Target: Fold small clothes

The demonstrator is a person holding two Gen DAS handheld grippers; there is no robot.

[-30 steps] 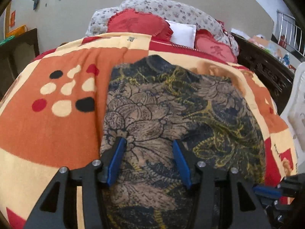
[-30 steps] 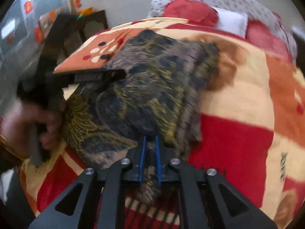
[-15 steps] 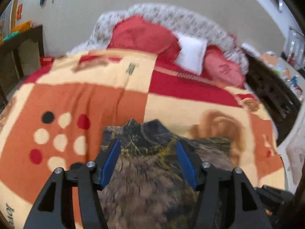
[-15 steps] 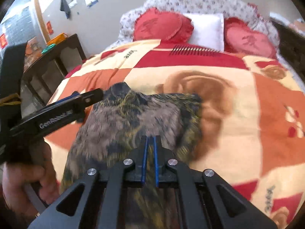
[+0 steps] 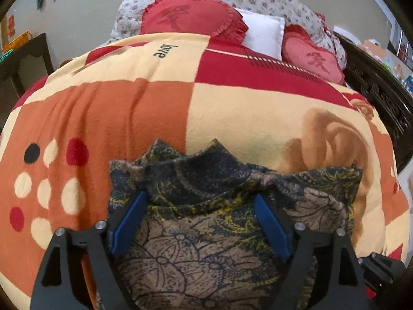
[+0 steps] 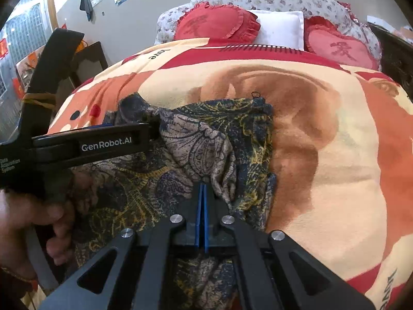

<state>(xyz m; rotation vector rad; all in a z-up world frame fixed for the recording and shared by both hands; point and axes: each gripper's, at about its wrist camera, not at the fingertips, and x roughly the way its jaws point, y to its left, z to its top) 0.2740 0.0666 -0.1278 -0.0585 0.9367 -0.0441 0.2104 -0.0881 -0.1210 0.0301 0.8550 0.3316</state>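
Left tongs [image 5: 198, 222] just spread wide over garment [image 5: 206, 245] (right tongs [image 6: 202, 199] pinch it).

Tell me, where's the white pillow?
In both views the white pillow sits at the bed's head, between two red heart cushions.

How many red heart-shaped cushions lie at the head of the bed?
2. One red heart cushion lies left of the white pillow; the other red cushion lies right of it. More may be hidden behind the blanket.
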